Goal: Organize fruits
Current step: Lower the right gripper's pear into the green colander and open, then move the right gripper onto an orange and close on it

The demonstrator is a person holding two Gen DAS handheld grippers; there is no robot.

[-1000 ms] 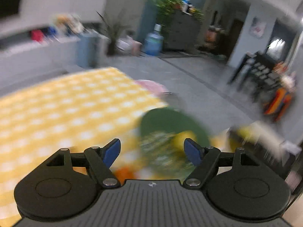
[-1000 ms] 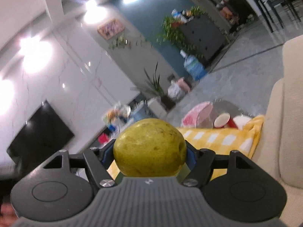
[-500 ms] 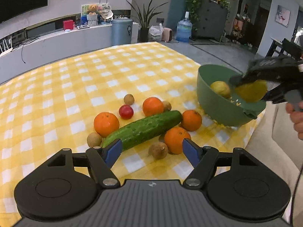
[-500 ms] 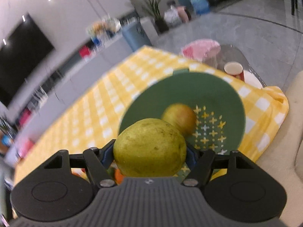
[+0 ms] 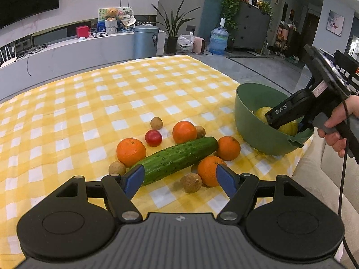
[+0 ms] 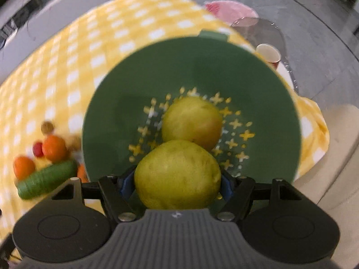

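My right gripper [image 6: 177, 185] is shut on a yellow-green pear [image 6: 177, 174] and holds it inside the green colander bowl [image 6: 107, 121], just above a second pear [image 6: 193, 123] lying on the bottom. In the left wrist view the bowl [image 5: 249, 123] stands at the cloth's right edge with the right gripper [image 5: 285, 121] reaching into it. My left gripper [image 5: 180, 180] is open and empty, just short of a cucumber [image 5: 177, 159], several oranges [image 5: 131, 149], a small red tomato [image 5: 153, 137] and small brown fruits [image 5: 190, 182].
A yellow checked cloth [image 5: 112, 103] covers the table. A beige sofa [image 5: 325, 179] lies right of the table. A glass side table with a paper cup [image 6: 269, 55] stands beyond the bowl.
My right gripper has lowered the pear from above the bowl's rim down into the bowl, beside the other pear. My left gripper has moved slightly closer to the cucumber and oranges.
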